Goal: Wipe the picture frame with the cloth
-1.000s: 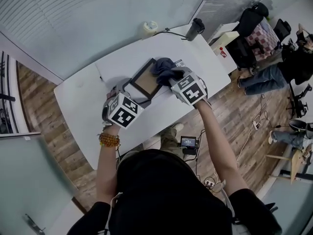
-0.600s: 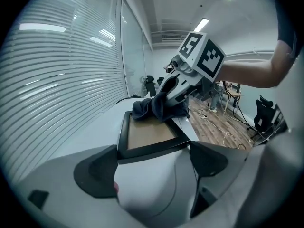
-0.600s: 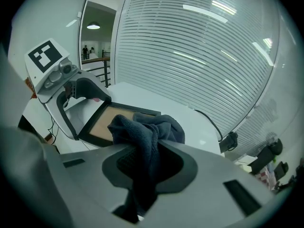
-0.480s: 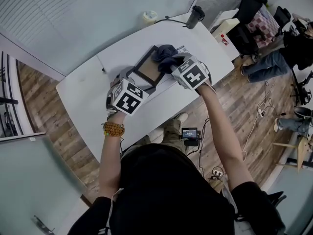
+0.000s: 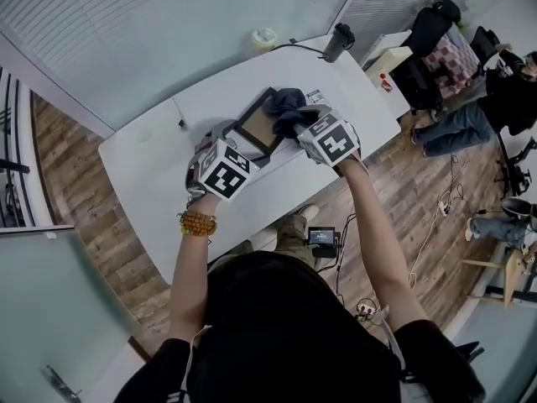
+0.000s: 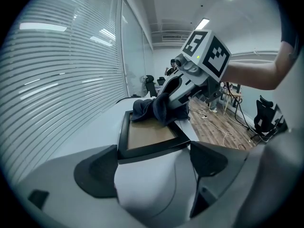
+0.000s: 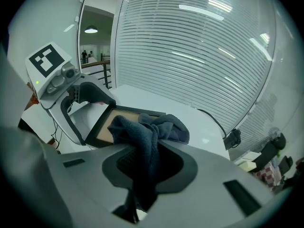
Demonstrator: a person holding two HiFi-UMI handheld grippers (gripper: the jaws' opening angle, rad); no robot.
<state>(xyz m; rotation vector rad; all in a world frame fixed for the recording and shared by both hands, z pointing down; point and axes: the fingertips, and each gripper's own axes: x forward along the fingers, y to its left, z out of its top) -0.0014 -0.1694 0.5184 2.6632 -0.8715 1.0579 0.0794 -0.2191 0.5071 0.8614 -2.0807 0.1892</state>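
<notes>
Slatted blinds (image 5: 168, 23) run behind a white table (image 5: 143, 175), and the picture frame (image 5: 252, 131) lies flat near its middle. On the near left, the left gripper (image 6: 153, 161) has its jaws clamped on the frame's near end, one pad against each side. The right gripper (image 7: 142, 167) is pinched narrow on the dark cloth (image 7: 152, 127), and the cloth's bunched free end rests on the frame's far right corner.

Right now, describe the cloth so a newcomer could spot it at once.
On the white table lies a black picture frame with a brown panel. The cloth is the crumpled dark blue-grey bundle on the frame's far corner, pinched in the right gripper; it's the only soft thing there.
</notes>
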